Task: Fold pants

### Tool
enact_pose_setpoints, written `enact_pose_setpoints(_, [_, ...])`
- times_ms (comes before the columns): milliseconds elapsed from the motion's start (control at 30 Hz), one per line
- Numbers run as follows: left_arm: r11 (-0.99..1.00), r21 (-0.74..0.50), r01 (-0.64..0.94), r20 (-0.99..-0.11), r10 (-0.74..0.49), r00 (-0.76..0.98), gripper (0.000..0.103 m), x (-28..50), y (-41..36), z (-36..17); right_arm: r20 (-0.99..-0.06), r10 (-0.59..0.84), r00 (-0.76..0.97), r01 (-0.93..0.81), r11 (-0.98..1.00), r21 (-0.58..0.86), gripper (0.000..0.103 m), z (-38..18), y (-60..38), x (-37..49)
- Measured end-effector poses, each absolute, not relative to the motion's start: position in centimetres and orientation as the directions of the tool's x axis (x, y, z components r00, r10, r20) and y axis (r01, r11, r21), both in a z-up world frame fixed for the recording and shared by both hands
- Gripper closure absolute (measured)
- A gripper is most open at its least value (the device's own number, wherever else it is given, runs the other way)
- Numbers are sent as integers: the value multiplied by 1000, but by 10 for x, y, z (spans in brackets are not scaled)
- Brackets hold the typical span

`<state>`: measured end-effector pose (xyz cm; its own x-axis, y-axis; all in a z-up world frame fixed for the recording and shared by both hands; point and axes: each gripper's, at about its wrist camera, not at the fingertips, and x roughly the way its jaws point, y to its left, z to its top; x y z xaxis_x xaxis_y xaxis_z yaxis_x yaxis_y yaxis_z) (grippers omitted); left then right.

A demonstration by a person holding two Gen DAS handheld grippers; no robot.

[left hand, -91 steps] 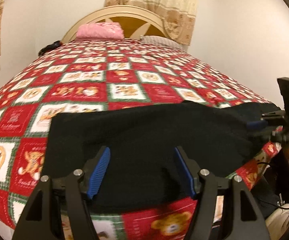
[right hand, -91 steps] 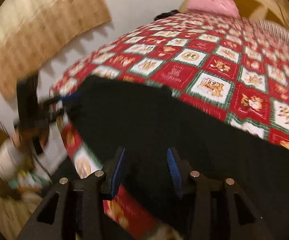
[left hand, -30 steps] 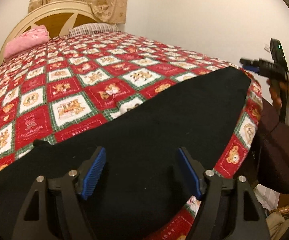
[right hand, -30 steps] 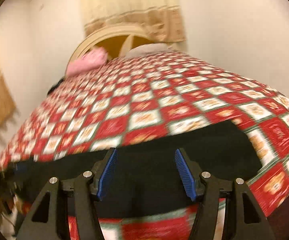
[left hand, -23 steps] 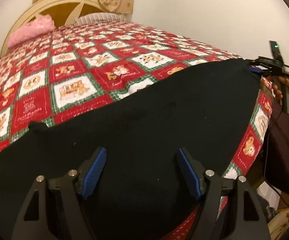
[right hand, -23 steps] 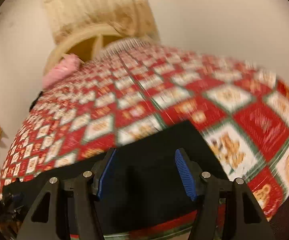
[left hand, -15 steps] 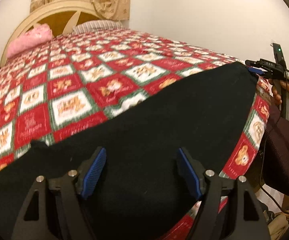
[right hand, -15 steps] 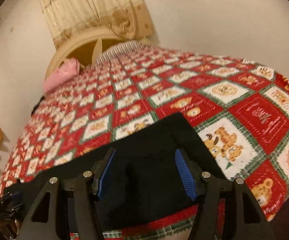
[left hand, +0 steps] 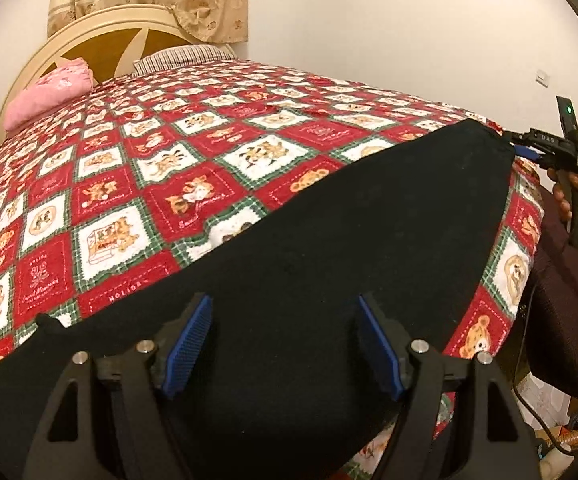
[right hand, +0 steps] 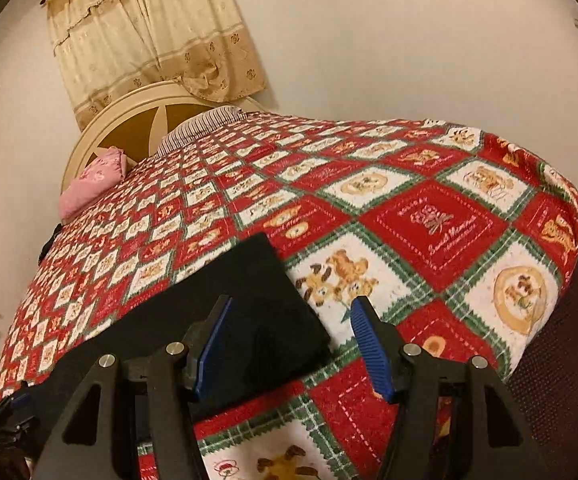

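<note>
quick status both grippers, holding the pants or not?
Left gripper: open, nothing held, over the black pants.
Right gripper: open, nothing held, at the pants' end on the quilt.

Pants [left hand: 329, 248] plain black, no print. Bedspread [left hand: 137, 184] red and white squares set as diamonds, green plaid borders, tan bears and animals in the squares, some white script on red. Pillow [left hand: 49, 94] pink with faint pale print. Second pillow [left hand: 185, 58] thin dark stripes on white. Headboard [right hand: 129, 118] cream frame, brown panels. Curtain [right hand: 157, 36] beige with darker tan motifs and bands. Wall [left hand: 389, 24] off-white. Left gripper [left hand: 285, 340] black, blue pads; right gripper [right hand: 289, 336] same.
</note>
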<state>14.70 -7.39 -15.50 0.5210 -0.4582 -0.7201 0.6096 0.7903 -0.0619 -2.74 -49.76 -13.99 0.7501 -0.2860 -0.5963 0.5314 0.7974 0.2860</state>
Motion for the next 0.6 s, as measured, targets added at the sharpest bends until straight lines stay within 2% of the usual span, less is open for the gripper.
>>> enact_pose_setpoints(167, [808,-64,586,-749,-427,506,27,155,-72,-170,-618,-258,743,538,780,320,42,-155,-502,-24])
enact_pose_setpoints(233, [807,-65,587,-753,-426,502,22,157,-72,-174,-611,-273,743,539,785,305,42,-156,-499,-23])
enact_pose_setpoints(433, [809,-78,583,-749,-433,501,19,159,-72,-175,-615,-268,741,540,782,310,42,-154,-500,-21])
enact_pose_setpoints(533, [809,-85,582,-748,-438,499,19,159,-71,-176,-605,-240,759,517,787,336,51,-153,-501,-18])
enact_pose_setpoints(600, [810,-89,580,-747,-439,499,19,159,-71,-176,-605,-226,764,506,791,344,51,-154,-499,-16])
